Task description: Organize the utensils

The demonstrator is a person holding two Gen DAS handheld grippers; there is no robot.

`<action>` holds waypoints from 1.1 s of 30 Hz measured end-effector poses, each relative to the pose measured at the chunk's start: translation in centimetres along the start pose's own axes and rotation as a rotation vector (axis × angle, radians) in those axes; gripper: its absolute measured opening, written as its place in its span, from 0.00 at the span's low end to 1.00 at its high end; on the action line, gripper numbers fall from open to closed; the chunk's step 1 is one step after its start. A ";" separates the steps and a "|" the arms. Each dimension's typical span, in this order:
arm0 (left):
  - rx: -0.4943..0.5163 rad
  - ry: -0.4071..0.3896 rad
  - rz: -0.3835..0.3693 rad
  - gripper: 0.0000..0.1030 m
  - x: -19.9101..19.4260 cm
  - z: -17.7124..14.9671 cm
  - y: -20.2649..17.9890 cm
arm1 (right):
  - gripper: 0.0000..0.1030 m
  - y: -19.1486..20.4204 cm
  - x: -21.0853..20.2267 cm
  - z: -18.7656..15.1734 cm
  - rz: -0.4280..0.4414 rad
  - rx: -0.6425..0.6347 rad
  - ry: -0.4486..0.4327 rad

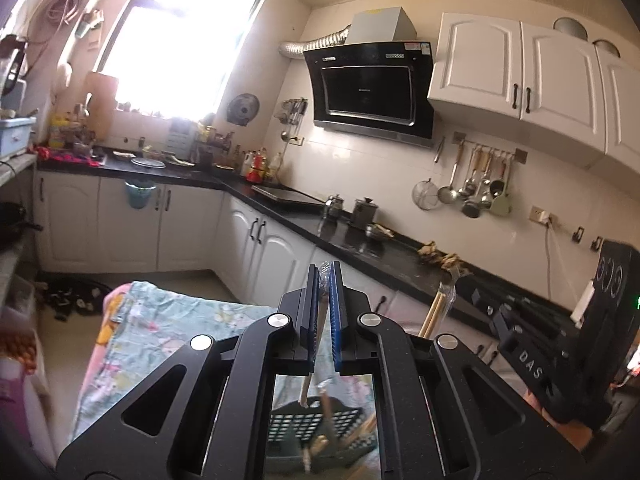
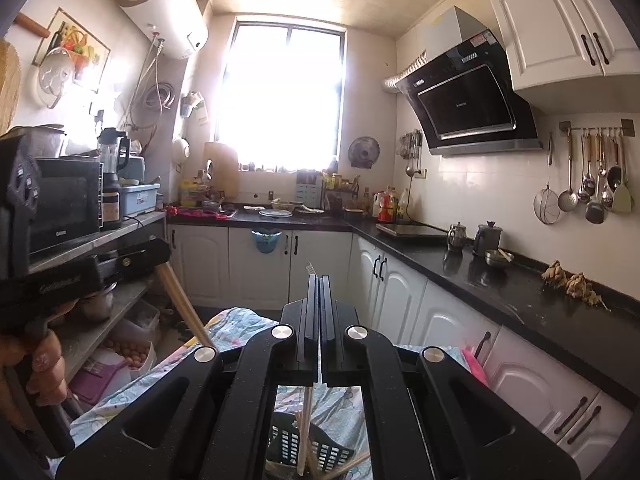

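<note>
In the left wrist view, the left tool (image 1: 325, 280) sits at the lower centre of the frame with its blue pads nearly together, pinching a plastic-wrapped pair of chopsticks (image 1: 322, 312). The wrapper's crinkled end pokes out above the fingertips, and the wooden end hangs down below the jaws toward the bottom of the frame. Under it, at the bottom centre, lies a black slotted basket (image 1: 316, 426) on a floral cloth (image 1: 160, 320) that covers the surface; a few loose wooden sticks seem to lie in or across the basket, though blur hides how many. To the right of centre, a second wrapped pair (image 1: 436, 312) rises at a slant, gripped by the right tool (image 1: 456, 286), whose black body fills the lower right.

In the right wrist view, the left tool (image 2: 160, 258) shows at the left edge, a hand (image 2: 44, 360) around its handle and its wrapped chopsticks (image 2: 184, 304) slanting down to the right. At the lower centre the right tool (image 2: 319, 280) is fully closed on its own thin pair (image 2: 306, 432), which hangs straight down toward the basket (image 2: 320, 452) at the bottom of the frame, with several chopsticks (image 2: 352, 465) resting there.

As a judgement, the task is midway: some sticks appear gathered at the basket, while two wrapped pairs are held above it and have yet to be put in place. Whether more utensils wait elsewhere on the cloth cannot be told.
</note>
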State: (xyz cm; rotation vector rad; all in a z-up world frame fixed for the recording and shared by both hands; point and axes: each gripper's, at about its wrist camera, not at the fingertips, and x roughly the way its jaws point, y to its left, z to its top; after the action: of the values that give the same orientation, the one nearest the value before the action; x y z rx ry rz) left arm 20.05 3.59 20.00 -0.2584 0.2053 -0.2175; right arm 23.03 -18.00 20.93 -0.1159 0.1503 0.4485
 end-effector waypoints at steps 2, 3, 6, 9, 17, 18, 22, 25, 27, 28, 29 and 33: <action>0.005 0.005 0.012 0.03 0.2 -0.2 0.3 | 0.01 0.2 0.8 0.0 0.002 0.008 0.009; 0.010 0.009 0.020 0.03 0.4 -0.5 0.5 | 0.01 0.3 1.1 -0.1 0.001 0.010 0.011; 0.016 0.024 0.031 0.03 0.8 -1.2 0.9 | 0.01 0.6 1.8 -0.5 0.006 0.013 0.015; 0.014 0.038 0.038 0.03 1.1 -2.1 1.4 | 0.01 0.8 2.5 -1.0 0.010 0.018 0.023; 0.000 0.081 0.053 0.03 2.2 -4.4 2.7 | 0.01 1.7 4.6 -3.4 0.032 0.018 0.076; -0.008 0.089 0.049 0.03 2.4 -4.7 3.0 | 0.01 1.8 4.9 -3.8 0.032 0.016 0.084; -0.023 0.118 0.044 0.03 3.1 -6.0 3.6 | 0.01 2.2 5.6 -5.1 0.034 0.013 0.120; -0.024 0.143 0.045 0.03 3.7 -7.0 3.7 | 0.01 2.6 6.1 -6.2 0.033 0.014 0.155; -0.034 0.155 0.046 0.03 3.9 -7.5 3.9 | 0.01 2.8 6.3 -6.7 0.035 0.019 0.173; -0.040 0.163 0.045 0.03 4.1 -7.7 4.1 | 0.01 2.8 6.3 -6.9 0.036 0.021 0.179; -0.045 0.177 0.041 0.06 4.3 -8.0 4.2 | 0.01 2.8 6.3 -7.1 0.035 0.022 0.187; -0.062 0.202 0.047 0.32 4.4 -8.8 4.6 | 0.04 2.5 6.0 -7.9 0.039 0.044 0.211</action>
State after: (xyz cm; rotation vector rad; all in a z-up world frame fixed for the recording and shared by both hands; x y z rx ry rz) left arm 23.08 4.86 9.64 -0.2932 0.4188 -0.1906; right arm 26.34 -14.40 11.93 -0.1166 0.3698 0.4712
